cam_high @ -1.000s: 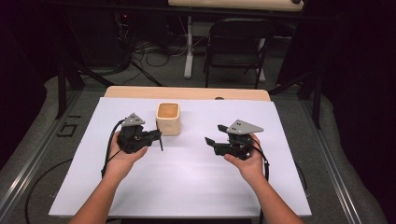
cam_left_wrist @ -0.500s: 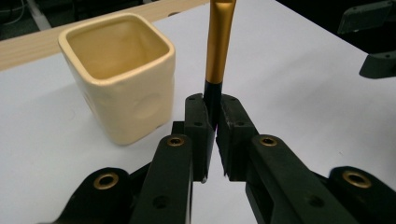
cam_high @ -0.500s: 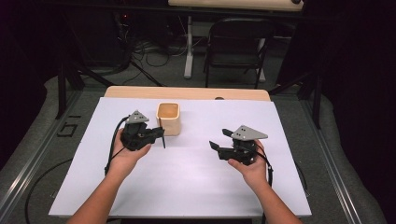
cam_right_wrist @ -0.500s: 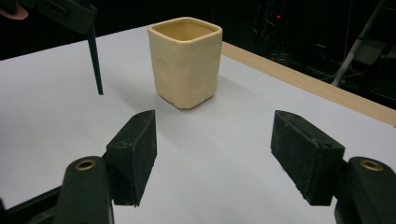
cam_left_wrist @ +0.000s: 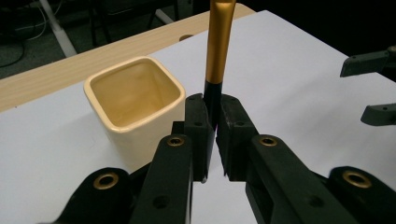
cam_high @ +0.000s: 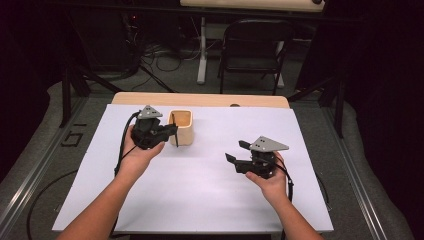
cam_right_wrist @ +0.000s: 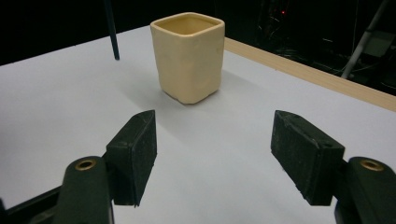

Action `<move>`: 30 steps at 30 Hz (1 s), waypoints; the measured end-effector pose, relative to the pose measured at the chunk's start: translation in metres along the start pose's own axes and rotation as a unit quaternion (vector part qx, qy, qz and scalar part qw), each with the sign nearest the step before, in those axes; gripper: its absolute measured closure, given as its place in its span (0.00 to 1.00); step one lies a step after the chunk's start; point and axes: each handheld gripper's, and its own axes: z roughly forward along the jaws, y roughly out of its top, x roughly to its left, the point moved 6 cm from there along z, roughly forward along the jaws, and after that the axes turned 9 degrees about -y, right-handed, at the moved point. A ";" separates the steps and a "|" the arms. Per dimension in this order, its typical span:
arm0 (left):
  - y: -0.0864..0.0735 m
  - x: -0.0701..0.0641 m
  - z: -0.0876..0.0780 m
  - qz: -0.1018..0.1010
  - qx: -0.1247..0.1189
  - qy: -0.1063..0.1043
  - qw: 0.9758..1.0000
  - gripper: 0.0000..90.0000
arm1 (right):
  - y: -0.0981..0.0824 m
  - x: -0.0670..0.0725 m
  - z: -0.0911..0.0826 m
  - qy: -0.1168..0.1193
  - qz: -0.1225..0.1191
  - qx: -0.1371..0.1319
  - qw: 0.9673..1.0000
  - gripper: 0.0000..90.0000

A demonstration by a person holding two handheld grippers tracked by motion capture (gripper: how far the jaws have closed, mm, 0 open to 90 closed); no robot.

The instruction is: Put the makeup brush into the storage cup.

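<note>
My left gripper (cam_high: 173, 130) (cam_left_wrist: 212, 105) is shut on a slender stick (cam_left_wrist: 219, 42) with a black shaft and a gold section. The stick (cam_high: 175, 140) stands nearly upright, its black lower end hanging just above the white table sheet (cam_high: 200, 200), close beside the cream square cup (cam_high: 181, 129) (cam_left_wrist: 135, 100). The cup is upright and looks empty. My right gripper (cam_high: 235, 151) (cam_right_wrist: 215, 140) is open at the right with nothing between its pads, pointing at the cup (cam_right_wrist: 189, 56). The stick's lower end (cam_right_wrist: 112, 32) shows left of that cup.
A white sheet covers most of a wooden table, whose bare edge (cam_high: 200, 99) runs along the far side. A folding chair (cam_high: 255, 45) and cables stand on the floor beyond. The right gripper's jaws (cam_left_wrist: 373, 88) show at the right of the left gripper view.
My left hand has risen and moved farther away toward the cup, carrying the stick with it. The right hand has stayed nearly in place.
</note>
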 end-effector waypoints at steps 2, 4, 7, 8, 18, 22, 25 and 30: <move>0.004 0.001 0.000 0.000 -0.002 0.002 1.000 0.92 | -0.002 0.000 0.000 -0.004 -0.003 0.003 1.000 0.35; 0.007 0.002 -0.001 -0.001 -0.004 0.003 1.000 0.92 | -0.003 0.000 -0.001 -0.006 -0.003 0.007 1.000 0.35; 0.013 0.003 -0.002 -0.007 -0.014 0.001 1.000 0.92 | -0.004 0.001 -0.005 -0.006 0.000 0.009 1.000 0.35; 0.015 0.004 -0.003 -0.003 -0.015 0.001 1.000 0.92 | -0.005 0.001 -0.007 -0.006 0.000 0.010 1.000 0.35; 0.030 0.013 -0.005 -0.002 -0.024 0.014 1.000 0.92 | -0.019 -0.004 -0.026 -0.022 0.017 0.017 0.999 0.35; 0.034 0.018 -0.004 -0.005 -0.026 0.018 0.999 0.92 | -0.026 -0.005 -0.030 -0.028 0.015 0.025 0.999 0.35; 0.037 0.022 -0.004 -0.008 -0.029 0.023 0.999 0.92 | -0.031 -0.007 -0.032 -0.031 0.017 0.029 0.999 0.35; 0.042 0.029 -0.003 -0.010 -0.034 0.027 0.999 0.92 | -0.037 -0.009 -0.036 -0.038 0.017 0.037 0.998 0.35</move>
